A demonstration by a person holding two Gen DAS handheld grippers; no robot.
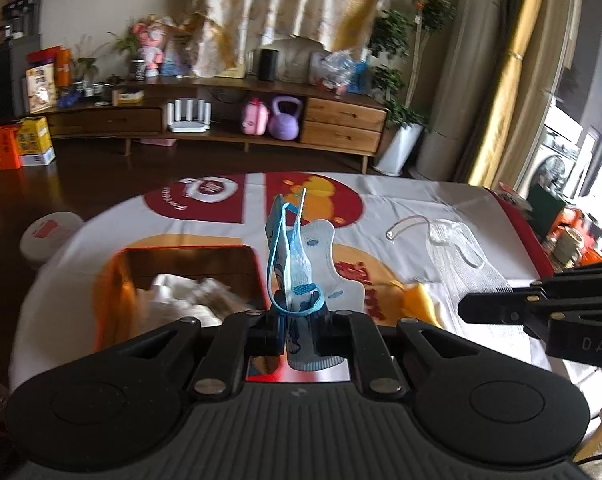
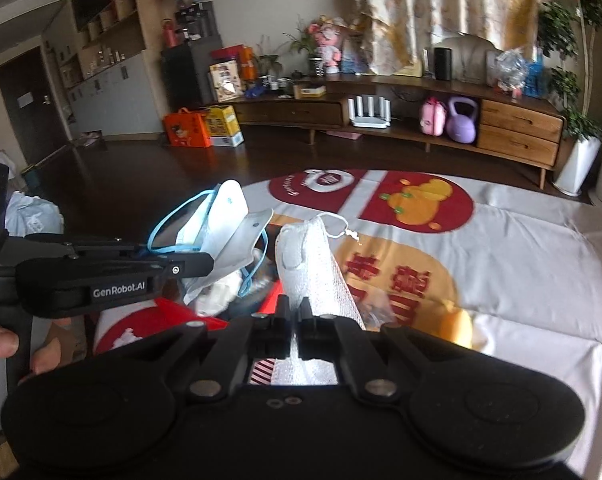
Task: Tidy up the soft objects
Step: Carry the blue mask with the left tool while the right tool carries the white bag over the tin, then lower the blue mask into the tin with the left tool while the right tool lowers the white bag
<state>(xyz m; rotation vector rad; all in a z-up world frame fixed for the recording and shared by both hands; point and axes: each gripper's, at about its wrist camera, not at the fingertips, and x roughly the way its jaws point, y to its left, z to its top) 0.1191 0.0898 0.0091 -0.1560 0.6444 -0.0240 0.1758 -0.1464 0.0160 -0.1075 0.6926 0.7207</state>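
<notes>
Above box, both grippers clamped.

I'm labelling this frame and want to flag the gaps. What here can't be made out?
- Box contents: left wrist view, motion blur smears the pale heap inside.
- Face mask print: left wrist view, the left hand-held gripper covers its lower part.
- Mesh bag contents: right wrist view, the netting is too fine and the right hand-held gripper covers its base.

mesh pouch white netting; tongs matt plastic
</notes>
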